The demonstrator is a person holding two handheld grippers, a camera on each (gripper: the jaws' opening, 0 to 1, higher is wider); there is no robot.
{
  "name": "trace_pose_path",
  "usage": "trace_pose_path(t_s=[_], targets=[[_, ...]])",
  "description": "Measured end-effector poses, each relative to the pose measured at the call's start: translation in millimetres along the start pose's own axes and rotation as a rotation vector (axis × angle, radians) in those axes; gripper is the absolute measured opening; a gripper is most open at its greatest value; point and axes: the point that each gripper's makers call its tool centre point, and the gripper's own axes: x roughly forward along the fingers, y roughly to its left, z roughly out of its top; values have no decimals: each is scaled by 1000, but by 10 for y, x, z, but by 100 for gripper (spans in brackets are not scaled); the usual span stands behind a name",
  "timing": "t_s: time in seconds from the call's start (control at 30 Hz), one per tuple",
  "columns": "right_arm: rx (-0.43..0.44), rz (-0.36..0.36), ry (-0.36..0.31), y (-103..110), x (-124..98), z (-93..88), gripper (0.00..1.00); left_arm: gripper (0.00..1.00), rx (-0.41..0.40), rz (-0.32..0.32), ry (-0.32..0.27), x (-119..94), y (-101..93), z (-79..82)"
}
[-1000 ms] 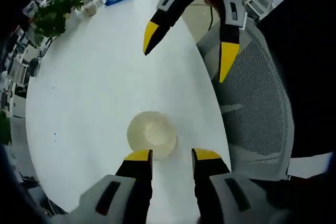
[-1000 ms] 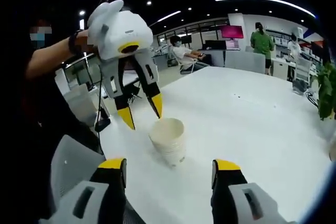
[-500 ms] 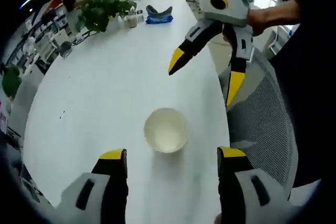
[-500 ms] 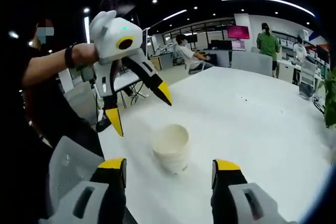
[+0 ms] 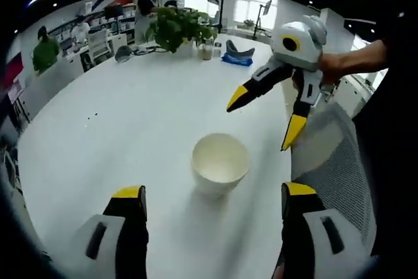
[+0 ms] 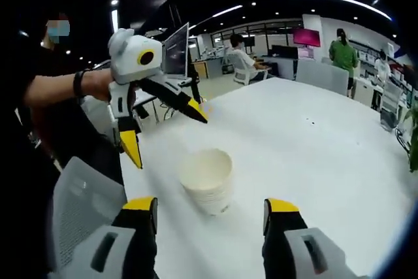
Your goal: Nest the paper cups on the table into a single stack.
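My left gripper (image 5: 212,200) has its jaws spread wide, holding nothing; a second ago they were nearly closed over the cup rim, so they have opened and pulled back. In the right gripper view I see it (image 6: 163,129) hanging in the air above and left of the cups, higher and further off than before, one yellow tip over the table edge.

My right gripper (image 6: 212,213) is also wide open and empty, same spread as earlier. In the left gripper view it (image 5: 264,119) hovers past the cups on the right, held by a hand (image 5: 333,66), further from the stack than a second ago.

Stack of paper cups (image 5: 220,163) stands upright on the white table (image 5: 98,142), near its edge, free of both grippers. Right gripper view shows the nested rims down the side of the stack (image 6: 207,180); it sits where it did before.

Grey mesh chair (image 5: 339,174) just beside the table edge. Potted plant (image 5: 176,27) and a blue object (image 5: 236,53) at the far end. People at desks in the background (image 6: 343,53).
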Motion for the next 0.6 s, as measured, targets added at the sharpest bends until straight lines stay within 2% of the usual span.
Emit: trace_pose_path(t_s=[0.13, 0.3, 0.47, 0.6], targets=[[-24, 8, 20, -66, 60, -20, 66, 84, -28, 5, -19, 41, -29, -69], [-55, 25, 50, -89, 137, -41, 65, 82, -18, 5, -17, 120, -53, -101], [-95, 46, 100, -81, 249, -93, 64, 79, 14, 9, 12, 247, 32, -174], [-137, 56, 126, -90, 347, -114, 63, 74, 58, -5, 29, 295, -14, -153]])
